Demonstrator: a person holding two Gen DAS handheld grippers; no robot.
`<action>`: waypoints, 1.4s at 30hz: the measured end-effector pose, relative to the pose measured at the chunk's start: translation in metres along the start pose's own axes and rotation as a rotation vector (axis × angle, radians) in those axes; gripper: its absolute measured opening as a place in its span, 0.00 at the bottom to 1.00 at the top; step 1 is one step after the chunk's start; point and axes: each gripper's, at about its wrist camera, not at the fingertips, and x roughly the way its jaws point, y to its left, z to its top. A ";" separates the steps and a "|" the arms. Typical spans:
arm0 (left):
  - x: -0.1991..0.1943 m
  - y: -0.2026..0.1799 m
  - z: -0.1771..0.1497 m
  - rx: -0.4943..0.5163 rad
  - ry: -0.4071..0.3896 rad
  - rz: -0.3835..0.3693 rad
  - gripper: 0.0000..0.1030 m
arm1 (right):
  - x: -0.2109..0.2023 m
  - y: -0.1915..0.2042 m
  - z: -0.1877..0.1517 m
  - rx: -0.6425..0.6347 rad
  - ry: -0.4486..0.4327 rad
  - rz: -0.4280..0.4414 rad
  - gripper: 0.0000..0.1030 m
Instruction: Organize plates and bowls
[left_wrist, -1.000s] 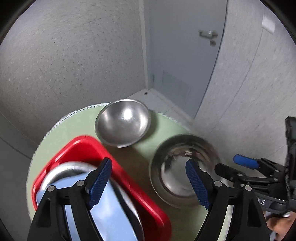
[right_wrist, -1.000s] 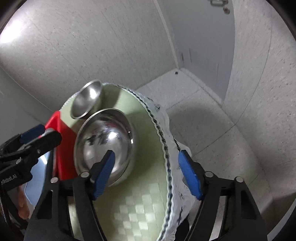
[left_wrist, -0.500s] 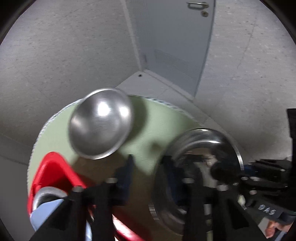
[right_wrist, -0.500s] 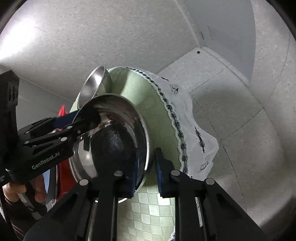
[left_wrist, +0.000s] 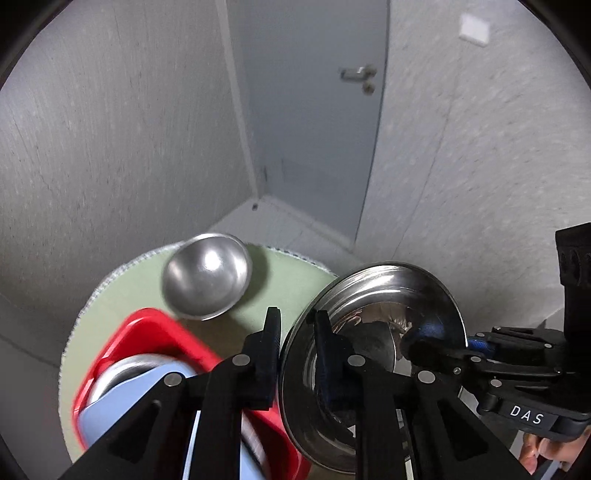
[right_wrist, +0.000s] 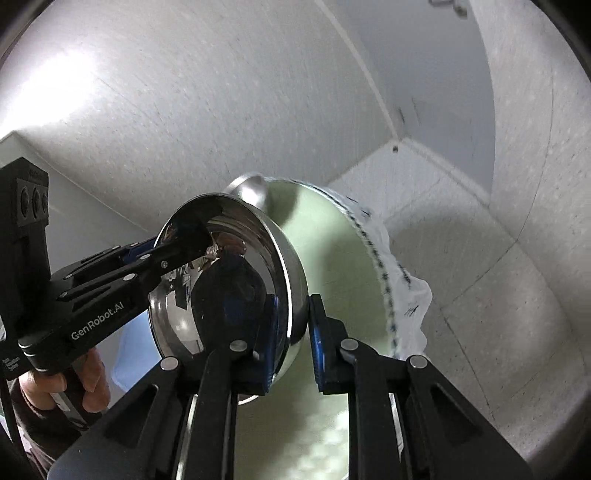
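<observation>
A large shiny steel bowl (left_wrist: 424, 295) is lifted off the round table and tilted on edge. My left gripper (left_wrist: 295, 350) is shut on its near-left rim. My right gripper (right_wrist: 291, 328) is shut on the opposite rim of the same bowl (right_wrist: 236, 266); it also shows in the left wrist view (left_wrist: 443, 343). The left gripper's arm reaches in from the left in the right wrist view. A smaller steel bowl (left_wrist: 207, 277) rests on the green tablecloth (left_wrist: 291, 273) at the back. A red bin (left_wrist: 147, 332) at the left holds a pale blue plate (left_wrist: 122, 406) and a steel dish.
The round table's cloth edge (right_wrist: 388, 280) hangs over the right side. Grey walls and a grey door (left_wrist: 314, 129) stand behind the table. A hand (right_wrist: 85, 384) holds the left gripper's handle.
Both grippers closed on the large bowl's rim, then lifted it off the table and tilted it up on edge. The small bowl stayed put.
</observation>
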 end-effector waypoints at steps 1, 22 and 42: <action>-0.013 0.005 -0.008 0.007 -0.021 -0.008 0.14 | -0.009 0.014 -0.008 -0.007 -0.023 -0.011 0.16; -0.186 0.178 -0.266 -0.058 0.000 -0.085 0.19 | 0.031 0.247 -0.212 -0.037 0.034 -0.101 0.16; -0.141 0.209 -0.287 -0.090 0.117 -0.086 0.20 | 0.097 0.285 -0.241 -0.144 0.164 -0.282 0.28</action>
